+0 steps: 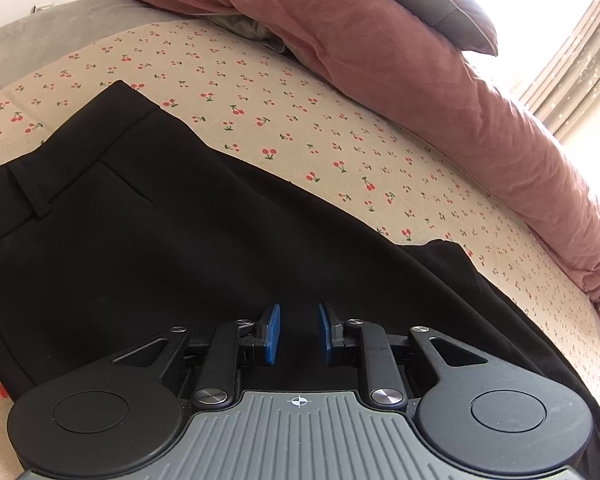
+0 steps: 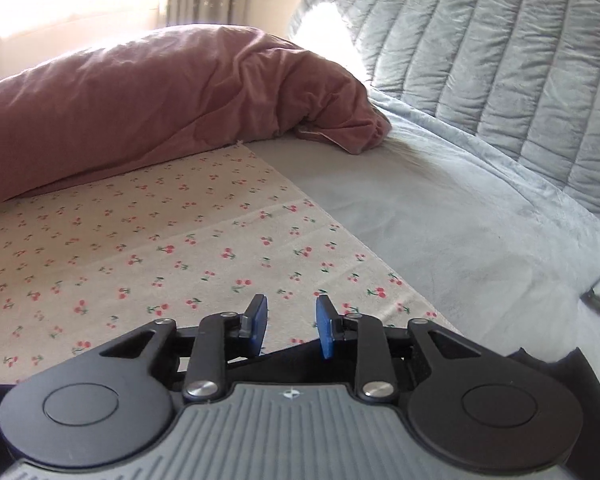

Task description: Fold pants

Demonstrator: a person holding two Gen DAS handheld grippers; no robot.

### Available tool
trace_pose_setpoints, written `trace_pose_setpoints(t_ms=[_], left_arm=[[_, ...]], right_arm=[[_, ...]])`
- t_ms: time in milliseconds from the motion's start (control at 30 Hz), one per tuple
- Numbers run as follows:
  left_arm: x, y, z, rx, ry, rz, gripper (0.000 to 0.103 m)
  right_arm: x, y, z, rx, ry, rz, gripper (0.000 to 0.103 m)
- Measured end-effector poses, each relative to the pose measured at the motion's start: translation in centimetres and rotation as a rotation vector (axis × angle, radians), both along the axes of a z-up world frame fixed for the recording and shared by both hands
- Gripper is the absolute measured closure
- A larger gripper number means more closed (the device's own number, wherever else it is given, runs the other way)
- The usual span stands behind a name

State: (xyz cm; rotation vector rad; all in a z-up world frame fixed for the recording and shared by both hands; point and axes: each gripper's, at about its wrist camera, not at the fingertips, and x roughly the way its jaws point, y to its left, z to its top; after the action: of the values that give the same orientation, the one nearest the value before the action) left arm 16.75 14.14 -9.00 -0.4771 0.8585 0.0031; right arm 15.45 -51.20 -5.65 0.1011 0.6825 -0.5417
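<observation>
Black pants (image 1: 140, 216) lie flat on a cherry-print sheet (image 1: 284, 120), waistband and belt loop at the upper left, a leg running to the lower right. My left gripper (image 1: 299, 332) is open just above the black cloth and holds nothing. In the right wrist view, my right gripper (image 2: 291, 326) is open and empty over the cherry-print sheet (image 2: 140, 256). A dark edge of the pants (image 2: 284, 354) shows just under its fingers, mostly hidden by the gripper body.
A rolled pink duvet (image 1: 440, 92) lies along the far side of the sheet, with a dark pillow (image 1: 452, 4) on top; the duvet also shows in the right wrist view (image 2: 140, 108). A grey blanket (image 2: 440, 216) and quilted grey headboard (image 2: 500, 60) lie to the right.
</observation>
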Motion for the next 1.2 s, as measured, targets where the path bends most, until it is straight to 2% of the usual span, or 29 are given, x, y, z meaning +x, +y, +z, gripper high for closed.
trace_pose_setpoints(t_ms=[133, 267, 400, 500, 600, 700, 800, 833, 867, 900, 1000, 1100, 1200], left_arm=[[0.1, 0.2, -0.2, -0.010, 0.012, 0.005, 0.083], [0.2, 0.2, -0.4, -0.017, 0.020, 0.004, 0.083], [0.5, 1.0, -0.7, -0.079, 0.032, 0.014, 0.082], [0.3, 1.6, -0.9, -0.123, 0.045, 0.023, 0.081], [-0.1, 2.2, -1.1, -0.153, 0.060, 0.036, 0.081], [-0.2, 2.9, -1.3, -0.192, 0.069, 0.037, 0.081], [0.2, 3.6, -1.6, -0.238, 0.086, 0.027, 0.081], [0.2, 3.8, -1.6, -0.250, 0.089, 0.025, 0.081], [0.2, 4.0, -1.7, -0.265, 0.093, 0.028, 0.081], [0.2, 4.1, -1.8, -0.278, 0.098, 0.034, 0.081], [-0.1, 4.5, -1.5, -0.276, 0.101, 0.043, 0.081], [-0.1, 4.8, -1.1, -0.237, 0.091, 0.046, 0.081], [-0.5, 5.8, -0.9, -0.184, 0.080, 0.091, 0.080]], right_arm=[[1.0, 10.7, 1.8, -0.073, 0.022, 0.444, 0.073], [2.6, 21.0, 1.9, -0.013, 0.042, 0.763, 0.074], [5.1, 30.4, 1.4, 0.006, 0.081, 1.026, 0.074], [7.6, 36.6, 1.0, 0.021, 0.131, 1.147, 0.074], [10.3, 40.6, 0.4, 0.056, 0.174, 1.190, 0.074], [12.0, 42.5, -0.2, 0.122, 0.227, 1.213, 0.074], [12.6, 44.1, -1.4, 0.102, 0.290, 1.201, 0.075], [12.7, 44.4, -1.6, 0.088, 0.306, 1.199, 0.077], [12.6, 44.7, -1.6, 0.089, 0.318, 1.202, 0.087], [12.6, 44.8, -1.4, 0.100, 0.329, 1.209, 0.093], [12.4, 45.2, -1.0, 0.079, 0.345, 1.218, 0.099], [12.8, 45.1, -1.0, 0.073, 0.335, 1.211, 0.103], [12.1, 45.5, -0.1, -0.013, 0.221, 1.176, 0.103]])
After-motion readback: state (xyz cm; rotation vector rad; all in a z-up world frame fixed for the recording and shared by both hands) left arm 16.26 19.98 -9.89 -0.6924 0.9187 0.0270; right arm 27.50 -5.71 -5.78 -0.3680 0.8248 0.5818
